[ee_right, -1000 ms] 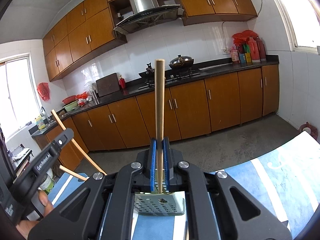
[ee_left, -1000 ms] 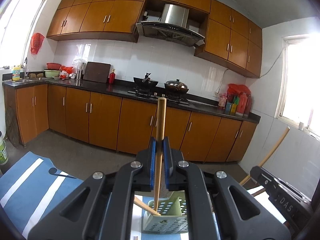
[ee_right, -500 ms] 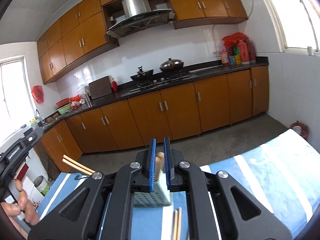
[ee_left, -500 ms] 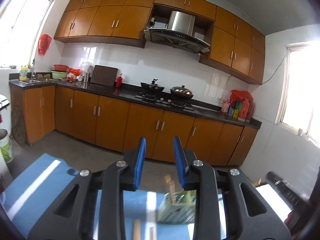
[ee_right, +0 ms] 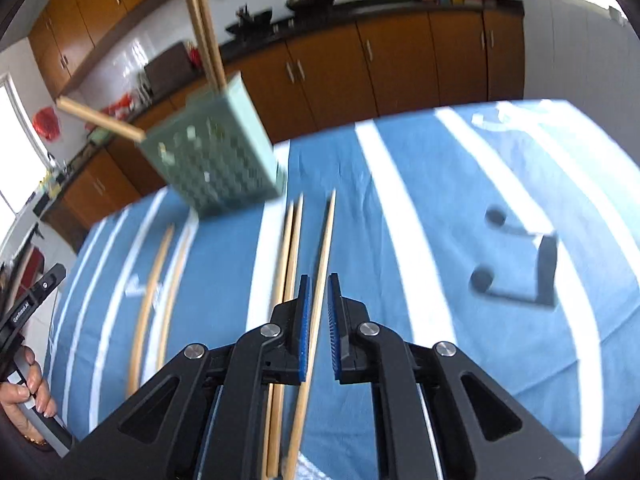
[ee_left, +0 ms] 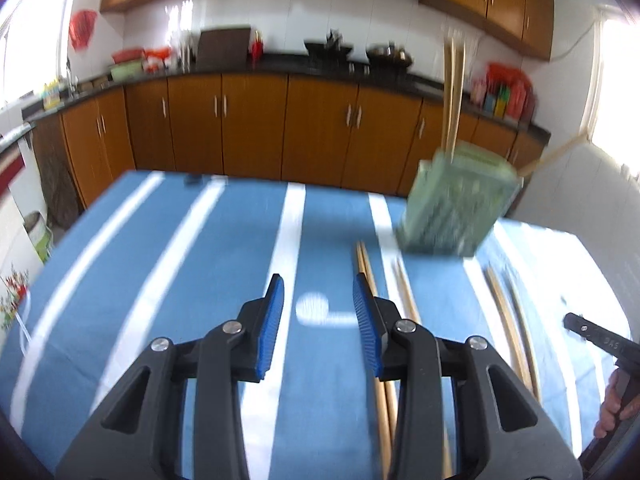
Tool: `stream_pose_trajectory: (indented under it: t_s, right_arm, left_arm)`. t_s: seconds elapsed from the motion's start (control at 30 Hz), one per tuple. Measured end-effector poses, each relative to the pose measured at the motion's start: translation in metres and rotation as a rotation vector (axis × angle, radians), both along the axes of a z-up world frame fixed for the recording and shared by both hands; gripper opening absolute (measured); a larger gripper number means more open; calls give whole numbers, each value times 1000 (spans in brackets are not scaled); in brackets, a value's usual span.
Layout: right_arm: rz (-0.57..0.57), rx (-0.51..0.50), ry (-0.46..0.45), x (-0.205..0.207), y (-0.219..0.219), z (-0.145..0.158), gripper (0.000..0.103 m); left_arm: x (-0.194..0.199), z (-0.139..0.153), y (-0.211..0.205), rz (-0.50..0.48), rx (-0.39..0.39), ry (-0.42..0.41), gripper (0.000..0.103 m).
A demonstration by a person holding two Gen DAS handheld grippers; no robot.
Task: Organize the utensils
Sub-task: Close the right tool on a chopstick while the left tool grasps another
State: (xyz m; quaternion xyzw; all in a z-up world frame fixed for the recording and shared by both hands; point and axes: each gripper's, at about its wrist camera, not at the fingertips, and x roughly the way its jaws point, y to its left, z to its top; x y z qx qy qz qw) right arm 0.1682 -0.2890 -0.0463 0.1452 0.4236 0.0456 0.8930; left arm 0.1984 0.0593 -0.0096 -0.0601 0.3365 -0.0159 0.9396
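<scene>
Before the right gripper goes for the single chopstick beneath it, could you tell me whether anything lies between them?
Nothing visible does. The right gripper hangs over the single chopstick, which lies bare on the blue cloth; the nearest pair lies beside it, apart. The gripper's jaws are shut, though.

The left gripper [ee_left: 318, 294] has two black plastic fingers, each lined on its inner face with a ridged blue pad [ee_left: 271, 322]. Round silver screws [ee_left: 231, 327] sit at the joints of the black linkage arms, which have triangular cut-outs. The right gripper [ee_right: 318, 294] is built alike, with blue ribbed pads and silver screws [ee_right: 270, 330]. White lettering marks the side of the black handle [ee_right: 24, 308] at the left edge, with a hand [ee_right: 28, 384] around it.
</scene>
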Motion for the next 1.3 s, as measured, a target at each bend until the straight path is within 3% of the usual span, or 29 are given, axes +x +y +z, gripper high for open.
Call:
stream_pose_trajectory:
  t_s: [0.3, 0.53, 0.7, 0.93, 1.3]
  right_arm:
    - [55, -57, 61, 4, 28, -29, 9]
    - [-8, -150, 48, 5, 14, -29, 8]
    - [-128, -129, 71, 6, -16, -29, 7]
    - [-113, -163, 62, 3, -14, -29, 7]
    - [-91, -156, 60, 5, -13, -29, 8]
  left_arm:
    - [-7, -31, -16, -70, 0, 69, 36]
    - [-3, -40, -33, -128, 3, 107, 36]
    - [-1, -54, -42, -164, 4, 149, 35]
    - [4, -69, -51, -177, 51, 202, 23]
    - [11, -76, -60, -172, 94, 211, 21]
